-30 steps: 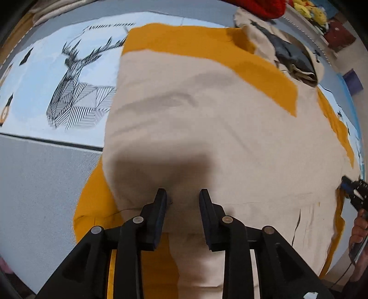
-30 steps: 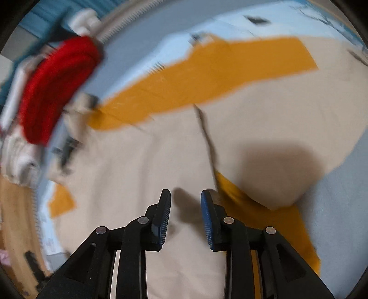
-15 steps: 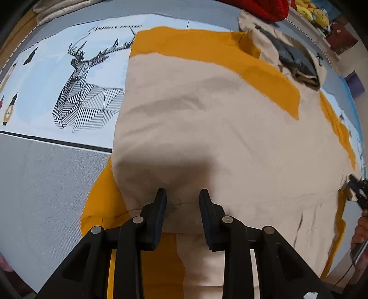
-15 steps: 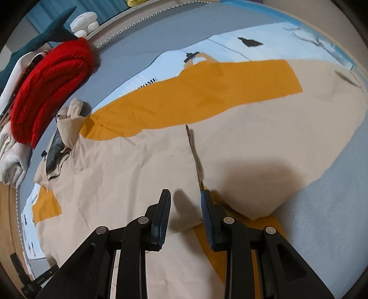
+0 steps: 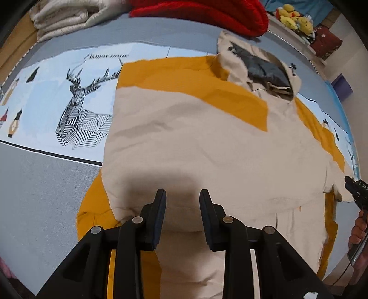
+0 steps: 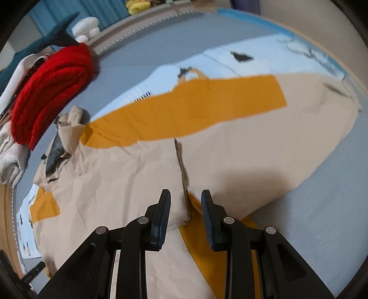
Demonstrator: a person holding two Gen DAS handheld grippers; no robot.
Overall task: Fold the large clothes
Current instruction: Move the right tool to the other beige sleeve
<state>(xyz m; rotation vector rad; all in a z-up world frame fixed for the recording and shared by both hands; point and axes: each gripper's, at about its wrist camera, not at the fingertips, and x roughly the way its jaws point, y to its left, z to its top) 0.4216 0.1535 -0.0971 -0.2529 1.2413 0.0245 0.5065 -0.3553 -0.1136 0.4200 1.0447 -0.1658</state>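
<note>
Jacket (image 5: 207, 142) — matt woven cloth, lightly creased, beige and mustard. Red knit (image 6: 48, 92) — ribbed, fuzzy. Bed cover (image 5: 46, 195) grey, fine-grained cloth. Left tongs (image 5: 182, 202) matt black plastic.

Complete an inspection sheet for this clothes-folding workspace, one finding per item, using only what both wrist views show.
Surface: grey bedspread with a deer-print panel.
Job's things: beige and mustard hooded jacket spread flat, sleeves folded inward.
Clutter: red knit and folded cream blanket beyond the hood.
Grippers: left gripper and right gripper open, above the jacket, holding nothing.
Cables: thin cable by the person's hand.
Surroundings: plush toys on a ledge.
</note>
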